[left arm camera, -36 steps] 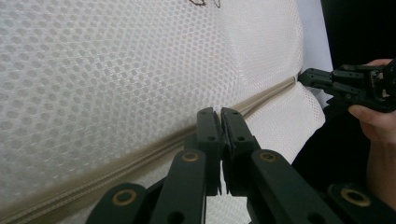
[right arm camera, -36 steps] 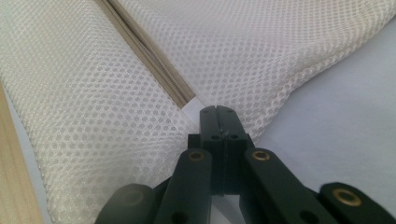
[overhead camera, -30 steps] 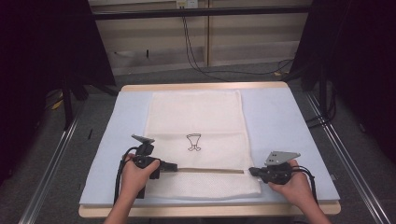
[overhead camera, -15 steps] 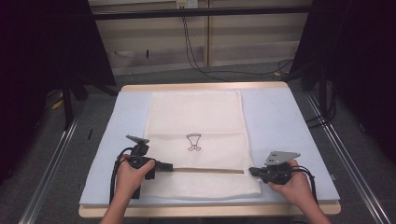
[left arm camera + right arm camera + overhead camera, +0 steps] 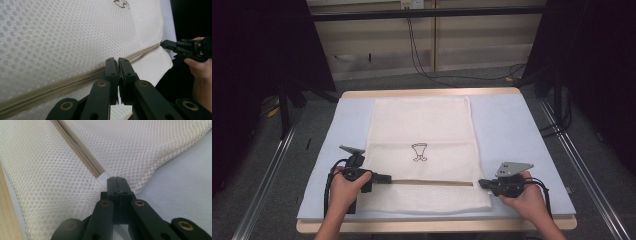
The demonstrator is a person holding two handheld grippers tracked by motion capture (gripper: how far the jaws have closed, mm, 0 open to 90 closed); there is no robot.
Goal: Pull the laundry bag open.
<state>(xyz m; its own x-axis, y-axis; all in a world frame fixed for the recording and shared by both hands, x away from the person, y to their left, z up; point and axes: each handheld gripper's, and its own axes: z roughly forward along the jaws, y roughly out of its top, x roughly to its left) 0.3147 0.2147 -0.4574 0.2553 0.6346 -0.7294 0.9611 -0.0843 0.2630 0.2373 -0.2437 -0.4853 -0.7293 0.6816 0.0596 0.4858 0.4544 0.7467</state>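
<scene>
zipper (image 5: 432, 182) runs crosswise on the mesh laundry bag (image 5: 422, 125); left gripper (image 5: 388, 178) and right gripper (image 5: 482, 184) sit at its opposite ends, both pressed together; whether either pinches the mesh, can't tell.

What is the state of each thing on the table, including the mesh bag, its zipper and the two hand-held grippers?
White mesh laundry bag: lying flat on the table, spread out.
Beige zipper across the bag: closed along its length, as far as visible.
Left hand-held gripper: jaws shut, tips at the zipper line.
Right hand-held gripper: jaws shut, tips at the zipper's end.
Pale blue table mat: flat under the bag.
</scene>
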